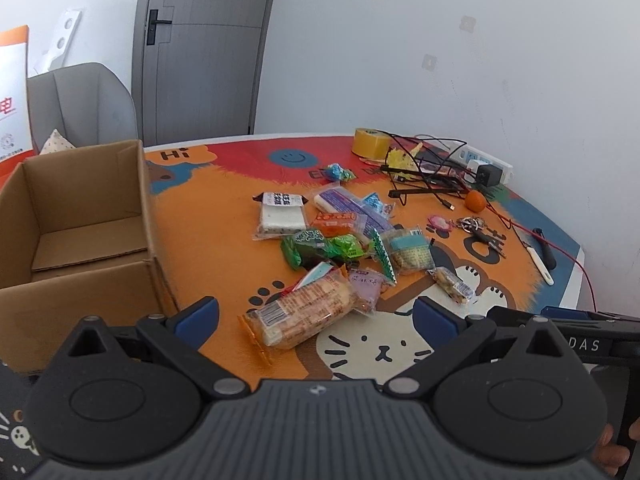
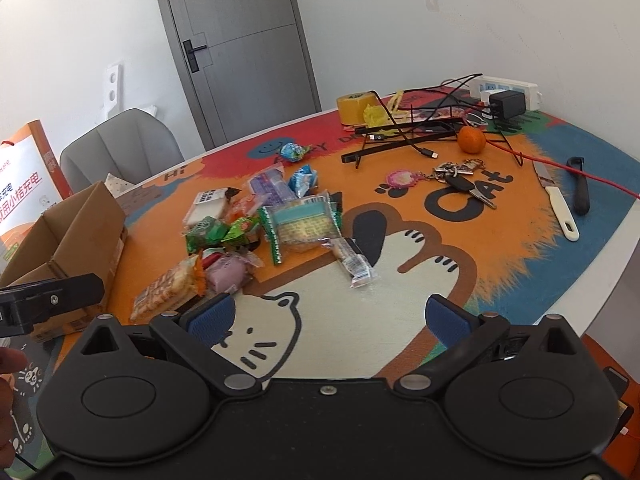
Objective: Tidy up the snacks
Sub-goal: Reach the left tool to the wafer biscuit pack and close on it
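- Cardboard box (image 1: 86, 216) sits at the far left of the worktop (image 1: 224, 216), flaps up and nothing showing on its floor; my reading is that the snacks go in here, so none is sorted yet.
- Left claw (image 1: 316, 314) hovers low over the near edge with its blue pads (image 1: 198, 314) spread wide, holding nothing. The long rice-cracker pack (image 1: 302, 312) lies just ahead, roughly between the pads, so it looks like the natural first pick.
- Grip advice: close across the pack's narrow width near its middle, not on the crimped end, and squeeze gently, since the crackers inside would likely crush.
- Lift straight up before swinging left, because the purple packet (image 1: 366, 284) touches the cracker pack's far end and could get dragged along.
- Snack pile (image 1: 344, 236) spreads across the middle of the worktop, wrappers overlapping; take loose outer ones first so the heap doesn't scatter.
- Right claw (image 2: 334, 314) waits over the white cat print, jaws also wide apart and empty; the small clear bar (image 2: 354, 260) is its nearest lone piece.
- Far right holds the keys (image 2: 460, 178), tangerine (image 2: 472, 139), white-handled knife (image 2: 554, 200) and cables (image 2: 420, 128), well apart from the snacks; steer clear of these.
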Action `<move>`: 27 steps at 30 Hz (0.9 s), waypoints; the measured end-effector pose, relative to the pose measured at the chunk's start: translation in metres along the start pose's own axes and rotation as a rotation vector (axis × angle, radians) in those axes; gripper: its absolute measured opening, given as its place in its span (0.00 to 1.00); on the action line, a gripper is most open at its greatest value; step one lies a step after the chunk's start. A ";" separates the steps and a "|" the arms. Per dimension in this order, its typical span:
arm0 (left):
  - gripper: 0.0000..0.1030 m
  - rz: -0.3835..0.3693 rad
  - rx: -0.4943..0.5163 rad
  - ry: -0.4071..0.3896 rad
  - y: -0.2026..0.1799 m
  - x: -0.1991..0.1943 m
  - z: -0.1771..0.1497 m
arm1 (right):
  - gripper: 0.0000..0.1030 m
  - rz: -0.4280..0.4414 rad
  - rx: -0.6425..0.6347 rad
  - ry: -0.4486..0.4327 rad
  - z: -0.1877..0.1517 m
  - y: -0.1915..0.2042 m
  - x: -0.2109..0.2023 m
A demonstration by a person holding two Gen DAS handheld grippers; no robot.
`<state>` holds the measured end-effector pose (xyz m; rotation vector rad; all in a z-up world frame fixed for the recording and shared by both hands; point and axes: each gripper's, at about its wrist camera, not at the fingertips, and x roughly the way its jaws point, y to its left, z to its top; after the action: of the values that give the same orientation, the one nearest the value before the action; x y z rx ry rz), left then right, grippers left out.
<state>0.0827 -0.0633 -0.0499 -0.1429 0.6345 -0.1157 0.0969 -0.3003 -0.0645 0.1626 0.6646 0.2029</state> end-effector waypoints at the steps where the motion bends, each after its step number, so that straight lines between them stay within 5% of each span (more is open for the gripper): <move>1: 0.99 -0.003 -0.001 0.006 0.000 0.004 0.000 | 1.00 -0.003 -0.002 -0.002 -0.001 -0.001 0.001; 11: 0.97 -0.014 0.003 0.081 -0.001 0.043 -0.007 | 1.00 -0.026 0.013 0.027 -0.003 -0.019 0.029; 27: 0.87 0.084 -0.004 0.106 0.009 0.091 -0.001 | 0.99 0.003 0.022 0.035 0.009 -0.027 0.064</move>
<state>0.1551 -0.0683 -0.1050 -0.1141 0.7451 -0.0408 0.1556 -0.3117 -0.1010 0.1817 0.7021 0.2018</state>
